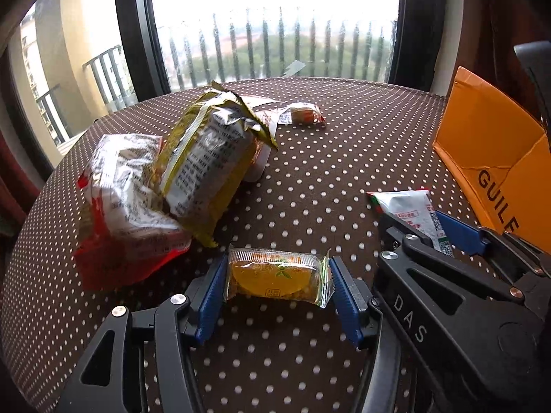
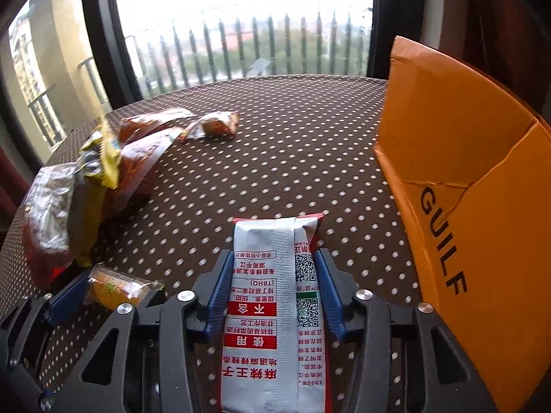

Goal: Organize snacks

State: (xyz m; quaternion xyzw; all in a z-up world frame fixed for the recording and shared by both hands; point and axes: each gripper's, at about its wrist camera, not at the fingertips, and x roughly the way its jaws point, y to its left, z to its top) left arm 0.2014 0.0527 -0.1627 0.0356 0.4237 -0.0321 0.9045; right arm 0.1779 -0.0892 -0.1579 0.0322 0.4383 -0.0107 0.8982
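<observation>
My left gripper (image 1: 277, 284) is shut on a small clear-wrapped orange cake (image 1: 275, 277), held by its two ends just above the dotted table; the cake also shows in the right wrist view (image 2: 117, 289). My right gripper (image 2: 273, 275) is shut on a long silver-and-red snack packet (image 2: 275, 309), seen in the left wrist view (image 1: 413, 215) too. An orange cardboard box (image 2: 475, 179) stands open to the right of both grippers. A yellow-green bag (image 1: 210, 165) and a red bag (image 1: 127, 206) lie at the left.
The round table (image 1: 327, 158) has a brown cloth with white dots. Small brown wrapped snacks (image 1: 303, 113) lie at the back, near the yellow-green bag. A window with railings is behind the table. The right gripper body (image 1: 465, 309) sits close beside the left one.
</observation>
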